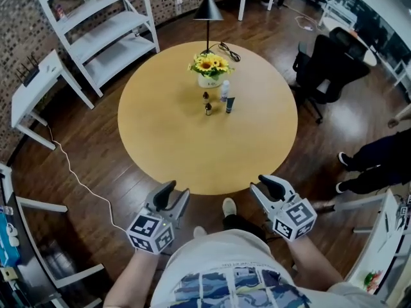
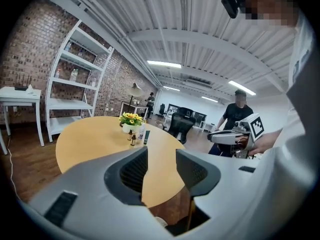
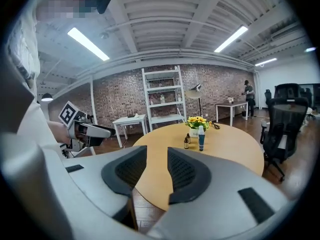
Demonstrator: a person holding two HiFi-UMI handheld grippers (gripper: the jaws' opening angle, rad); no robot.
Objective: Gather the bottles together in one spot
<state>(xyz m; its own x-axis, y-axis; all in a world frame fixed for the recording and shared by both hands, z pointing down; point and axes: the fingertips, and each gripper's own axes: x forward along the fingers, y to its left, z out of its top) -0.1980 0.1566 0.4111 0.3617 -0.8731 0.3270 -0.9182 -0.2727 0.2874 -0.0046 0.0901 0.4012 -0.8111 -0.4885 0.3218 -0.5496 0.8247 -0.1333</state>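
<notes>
Several small bottles stand close together by a pot of sunflowers (image 1: 209, 69) on the far half of the round wooden table (image 1: 167, 140). They are two brown bottles (image 1: 208, 109), a white one (image 1: 225, 90) and a dark tube (image 1: 229, 104). The brown bottles (image 2: 133, 140) and the tube (image 2: 146, 137) also show in the left gripper view, and the tube (image 3: 201, 139) in the right gripper view. My left gripper (image 1: 174, 194) and right gripper (image 1: 264, 186) hang off the table's near edge, well short of the bottles. Both are open with nothing between the jaws.
A black lamp (image 1: 208, 8) stands behind the flowers. A white shelf unit (image 1: 103, 24) and a white side table (image 1: 38, 88) are at the back left. A black office chair (image 1: 327, 63) is at the right. A person's legs (image 1: 372, 162) are at the right edge. A cable (image 1: 83, 185) runs over the floor.
</notes>
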